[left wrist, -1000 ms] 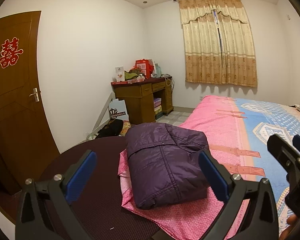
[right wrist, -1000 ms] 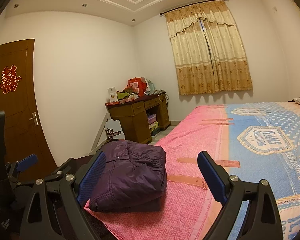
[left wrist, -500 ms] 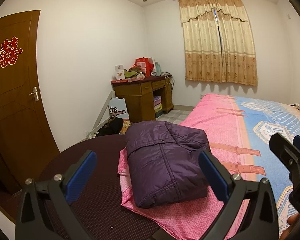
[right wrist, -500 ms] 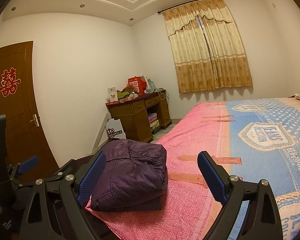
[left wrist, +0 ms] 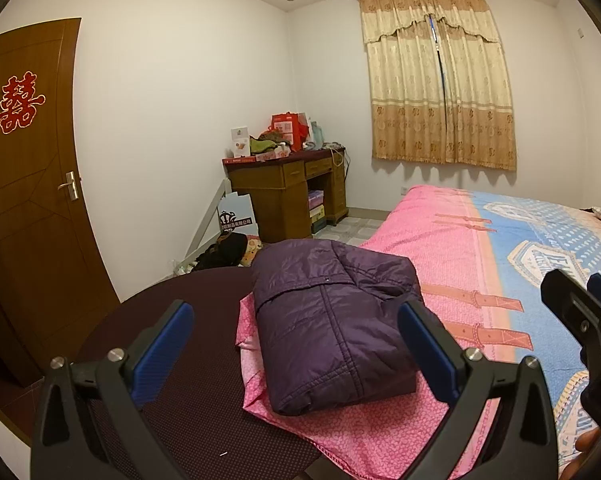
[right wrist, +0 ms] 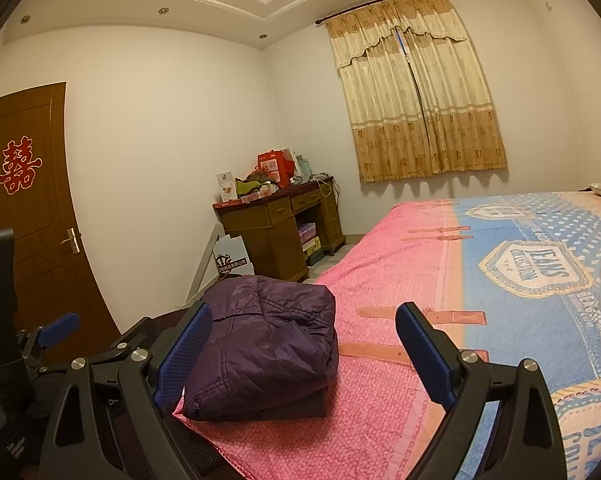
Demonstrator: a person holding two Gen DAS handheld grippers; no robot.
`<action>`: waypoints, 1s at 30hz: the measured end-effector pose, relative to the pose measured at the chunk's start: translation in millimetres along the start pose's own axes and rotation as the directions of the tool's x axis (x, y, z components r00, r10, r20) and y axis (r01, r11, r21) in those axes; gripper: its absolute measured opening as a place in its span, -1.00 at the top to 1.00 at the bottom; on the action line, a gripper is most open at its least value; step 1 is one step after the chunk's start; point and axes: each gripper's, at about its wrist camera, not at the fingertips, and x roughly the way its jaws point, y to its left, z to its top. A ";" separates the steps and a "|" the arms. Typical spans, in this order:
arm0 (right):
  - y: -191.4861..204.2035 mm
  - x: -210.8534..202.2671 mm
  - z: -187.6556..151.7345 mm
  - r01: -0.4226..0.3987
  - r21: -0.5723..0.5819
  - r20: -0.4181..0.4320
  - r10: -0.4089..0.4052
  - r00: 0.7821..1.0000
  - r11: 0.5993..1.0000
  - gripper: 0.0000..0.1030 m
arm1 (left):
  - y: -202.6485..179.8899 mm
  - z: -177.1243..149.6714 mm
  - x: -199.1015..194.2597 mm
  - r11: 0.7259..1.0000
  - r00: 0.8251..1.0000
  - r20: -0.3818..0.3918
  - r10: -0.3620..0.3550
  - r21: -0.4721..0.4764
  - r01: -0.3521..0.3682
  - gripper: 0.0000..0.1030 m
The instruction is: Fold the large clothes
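A dark purple padded jacket (left wrist: 332,320) lies folded into a compact bundle on the near corner of the bed's pink and blue cover (left wrist: 452,240). It also shows in the right wrist view (right wrist: 268,340). My left gripper (left wrist: 296,344) is open and empty, held back from the jacket and above it. My right gripper (right wrist: 304,348) is open and empty, held to the right of the jacket and apart from it. The right gripper's body shows at the right edge of the left wrist view (left wrist: 580,320).
A dark maroon round surface (left wrist: 172,360) sits beside the bed corner. A wooden desk (left wrist: 288,192) piled with boxes stands at the far wall, with bags on the floor by it. A brown door (left wrist: 24,200) is on the left. Curtains (left wrist: 436,80) cover the window.
Both grippers have lifted and tilted up slightly, so the jacket sits a little lower in the views. The jacket has not moved. Both grippers stay open.
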 end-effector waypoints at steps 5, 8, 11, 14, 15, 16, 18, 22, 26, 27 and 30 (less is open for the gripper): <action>-1.9 0.7 0.0 0.000 0.005 -0.004 0.000 1.000 1.000 -0.81 | 0.1 -3.0 2.5 1.000 1.000 -0.006 -0.002 0.001 0.002 -1.00; -2.2 1.6 -1.0 0.002 0.007 -0.006 -0.002 1.000 1.000 -0.81 | -0.2 -3.1 2.1 1.000 1.000 -0.004 0.000 0.003 0.000 -1.00; -2.5 1.6 -1.1 0.002 0.007 -0.005 -0.001 1.000 1.000 -0.81 | 0.6 -3.3 3.3 1.000 1.000 -0.005 -0.001 0.001 0.001 -1.00; -2.3 1.8 -1.7 0.003 0.006 -0.001 -0.003 1.000 1.000 -0.81 | 0.8 -3.6 3.5 1.000 1.000 0.001 -0.001 0.005 0.001 -1.00; -2.4 2.1 -2.0 0.003 0.007 0.000 -0.003 1.000 1.000 -0.81 | 1.2 -3.6 4.0 1.000 1.000 0.004 0.001 0.008 -0.001 -1.00; -2.3 2.0 -2.3 0.003 0.008 0.000 -0.003 1.000 1.000 -0.81 | 1.4 -3.7 4.0 1.000 1.000 0.007 0.006 0.008 -0.006 -1.00; -3.1 2.9 -3.3 0.003 0.010 -0.002 -0.003 1.000 1.000 -0.81 | 2.3 -3.5 4.1 1.000 1.000 0.011 0.009 0.005 -0.009 -1.00; -2.5 2.3 -4.4 0.006 0.014 -0.004 -0.006 1.000 1.000 -0.81 | 2.9 -2.3 5.5 1.000 1.000 0.002 -0.002 0.009 0.002 -1.00; -3.3 1.6 -4.3 0.009 0.020 -0.003 -0.009 1.000 1.000 -0.81 | 1.5 -1.0 4.8 1.000 1.000 0.001 0.008 0.019 -0.008 -1.00; -3.6 1.7 -4.4 0.011 0.022 -0.002 -0.011 1.000 1.000 -0.81 | 1.4 -1.2 4.9 1.000 1.000 0.000 0.011 0.020 -0.011 -1.00; -4.3 2.5 -5.1 0.012 0.027 -0.003 -0.012 1.000 1.000 -0.81 | 2.2 -0.2 5.3 1.000 1.000 -0.003 0.018 0.019 -0.018 -1.00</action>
